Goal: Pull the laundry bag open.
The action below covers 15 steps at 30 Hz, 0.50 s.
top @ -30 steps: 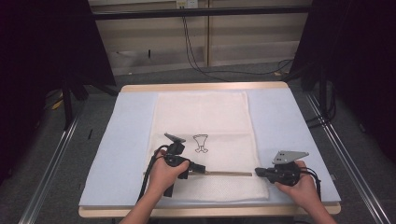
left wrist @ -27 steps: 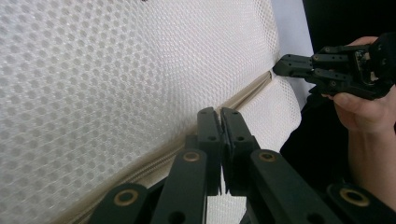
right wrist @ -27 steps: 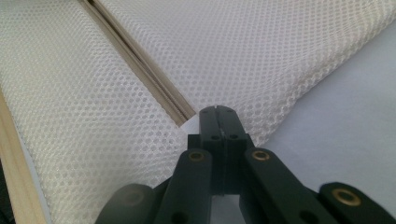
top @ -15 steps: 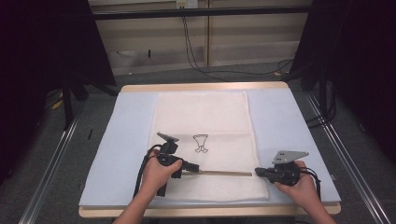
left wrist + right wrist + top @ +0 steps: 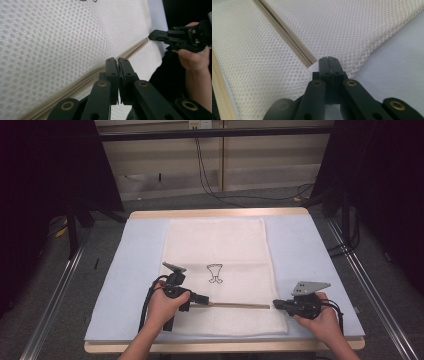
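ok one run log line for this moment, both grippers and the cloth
left gripper: shut at fold line | right gripper: shut at fold's right end | white mesh cloth: flat on table

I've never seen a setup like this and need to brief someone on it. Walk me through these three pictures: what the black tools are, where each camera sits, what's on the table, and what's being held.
No robot here: a person holds a black two-jaw gripper in each hand. The high view looks down from above the person's side, showing the left gripper and the right gripper. The other two pictures come from cameras riding on each gripper, looking along its jaws.

On the table lies a pale blue mat with a white mesh cloth on it, bearing a small dark drawing. A beige hem band runs between the two grippers. Each gripper's jaws look shut at one end of that band; whether they actually pinch fabric is hard to tell.
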### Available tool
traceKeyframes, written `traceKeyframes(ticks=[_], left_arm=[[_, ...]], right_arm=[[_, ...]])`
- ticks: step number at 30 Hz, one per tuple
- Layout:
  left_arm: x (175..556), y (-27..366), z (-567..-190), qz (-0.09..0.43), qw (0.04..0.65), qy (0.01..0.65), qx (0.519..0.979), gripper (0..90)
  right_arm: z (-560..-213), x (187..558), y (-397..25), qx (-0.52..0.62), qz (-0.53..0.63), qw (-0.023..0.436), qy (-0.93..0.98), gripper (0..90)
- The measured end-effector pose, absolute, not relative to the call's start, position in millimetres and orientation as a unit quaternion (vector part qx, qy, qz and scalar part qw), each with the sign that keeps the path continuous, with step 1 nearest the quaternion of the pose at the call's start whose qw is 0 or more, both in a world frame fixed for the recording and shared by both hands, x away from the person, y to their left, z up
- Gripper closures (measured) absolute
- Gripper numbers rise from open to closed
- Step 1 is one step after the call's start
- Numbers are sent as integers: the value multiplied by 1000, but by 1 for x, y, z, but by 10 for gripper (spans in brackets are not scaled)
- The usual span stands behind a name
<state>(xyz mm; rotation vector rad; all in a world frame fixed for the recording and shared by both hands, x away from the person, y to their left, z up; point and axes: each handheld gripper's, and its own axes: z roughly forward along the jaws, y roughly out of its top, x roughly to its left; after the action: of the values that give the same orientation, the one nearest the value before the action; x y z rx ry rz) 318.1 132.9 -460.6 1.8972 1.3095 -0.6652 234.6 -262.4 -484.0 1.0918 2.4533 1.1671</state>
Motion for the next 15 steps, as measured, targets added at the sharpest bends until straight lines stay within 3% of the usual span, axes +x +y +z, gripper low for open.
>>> traceKeyframes(ticks=[15], left_arm=[[315,167,-457,-248,366,529,724,877]], right_arm=[[-484,235,-262,371,396,108,833,900]])
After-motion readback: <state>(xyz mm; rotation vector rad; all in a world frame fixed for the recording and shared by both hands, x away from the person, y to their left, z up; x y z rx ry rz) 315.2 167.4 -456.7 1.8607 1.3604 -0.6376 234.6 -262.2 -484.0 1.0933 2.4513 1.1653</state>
